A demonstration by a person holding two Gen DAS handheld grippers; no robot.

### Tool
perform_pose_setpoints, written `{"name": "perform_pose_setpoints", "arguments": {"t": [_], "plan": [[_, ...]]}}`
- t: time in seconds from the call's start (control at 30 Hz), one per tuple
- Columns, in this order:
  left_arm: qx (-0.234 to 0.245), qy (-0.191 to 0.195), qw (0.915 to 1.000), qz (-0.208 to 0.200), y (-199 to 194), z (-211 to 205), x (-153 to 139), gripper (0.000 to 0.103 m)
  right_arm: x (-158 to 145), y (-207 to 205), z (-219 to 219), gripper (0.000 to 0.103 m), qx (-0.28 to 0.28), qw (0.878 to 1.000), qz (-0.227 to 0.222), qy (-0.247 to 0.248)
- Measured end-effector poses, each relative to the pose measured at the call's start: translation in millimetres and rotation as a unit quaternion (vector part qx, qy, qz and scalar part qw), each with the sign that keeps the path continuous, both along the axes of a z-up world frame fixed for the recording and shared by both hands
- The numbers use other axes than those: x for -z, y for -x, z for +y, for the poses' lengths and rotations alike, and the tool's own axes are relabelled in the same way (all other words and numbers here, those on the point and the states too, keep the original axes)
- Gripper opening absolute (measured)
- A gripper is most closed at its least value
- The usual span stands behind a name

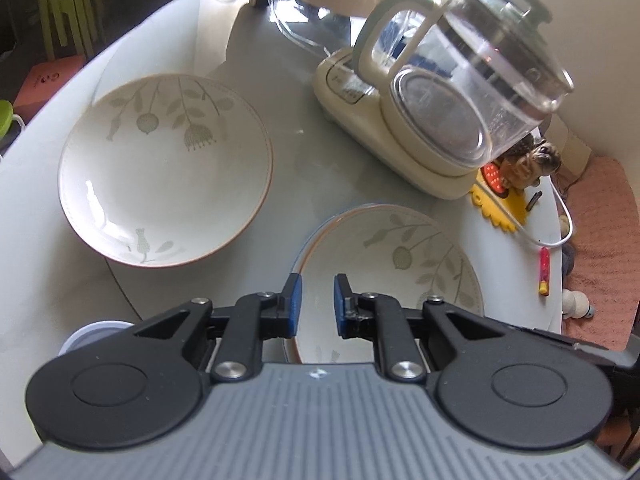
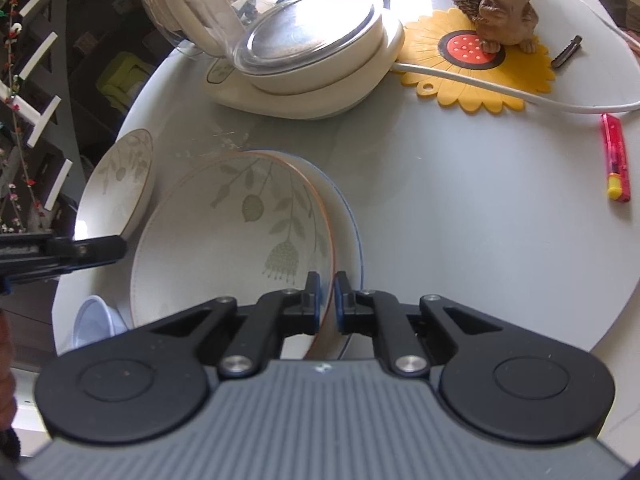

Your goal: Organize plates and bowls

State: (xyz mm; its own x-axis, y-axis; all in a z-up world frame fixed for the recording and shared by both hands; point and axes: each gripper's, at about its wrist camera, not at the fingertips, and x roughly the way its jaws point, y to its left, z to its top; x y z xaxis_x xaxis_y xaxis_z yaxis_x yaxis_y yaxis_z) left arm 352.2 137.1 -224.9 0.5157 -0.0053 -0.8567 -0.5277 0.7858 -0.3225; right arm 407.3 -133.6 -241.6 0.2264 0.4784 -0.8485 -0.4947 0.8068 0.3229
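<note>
My right gripper (image 2: 327,300) has its jaws clamped on the near rim of the leaf-patterned bowl (image 2: 232,240) nested in a blue-rimmed plate (image 2: 352,224), in front of the kettle (image 2: 304,40); my left gripper (image 1: 318,304) hovers over it, jaws slightly apart and empty.

This looks like a lived-in home, at a round white dining table (image 2: 460,208) with a glass top. On it stand a clear glass electric kettle on a cream base (image 2: 304,52), a yellow sunflower-shaped silicone mat (image 2: 452,64) bearing a brown dog figurine (image 2: 506,4), a red plastic lighter (image 2: 615,156), and cream ceramic bowls with leaf prints (image 1: 164,168). Beyond the table edge are lime-green stools (image 1: 66,4) and what may be a pink blanket (image 1: 600,248), too blurred to be sure.
</note>
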Motion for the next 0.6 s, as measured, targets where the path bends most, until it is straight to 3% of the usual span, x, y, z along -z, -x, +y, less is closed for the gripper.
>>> {"name": "perform_pose_setpoints", "arguments": {"t": [0.27, 0.43, 0.6], "plan": [[-0.002, -0.042, 0.9991, -0.003, 18, -11, -32, 0.018, -31, 4, -10, 0.012, 0.019, 0.999, -0.039, -0.003], [0.018, -0.086, 0.9961, -0.003, 27, -24, -59, 0.018, -67, 15, -17, 0.012, 0.019, 0.998, -0.060, -0.031], [0.038, -0.096, 0.9945, -0.018, 41, -35, -88, 0.018, -107, 33, -28, 0.012, 0.028, 0.994, -0.084, -0.063]]}}
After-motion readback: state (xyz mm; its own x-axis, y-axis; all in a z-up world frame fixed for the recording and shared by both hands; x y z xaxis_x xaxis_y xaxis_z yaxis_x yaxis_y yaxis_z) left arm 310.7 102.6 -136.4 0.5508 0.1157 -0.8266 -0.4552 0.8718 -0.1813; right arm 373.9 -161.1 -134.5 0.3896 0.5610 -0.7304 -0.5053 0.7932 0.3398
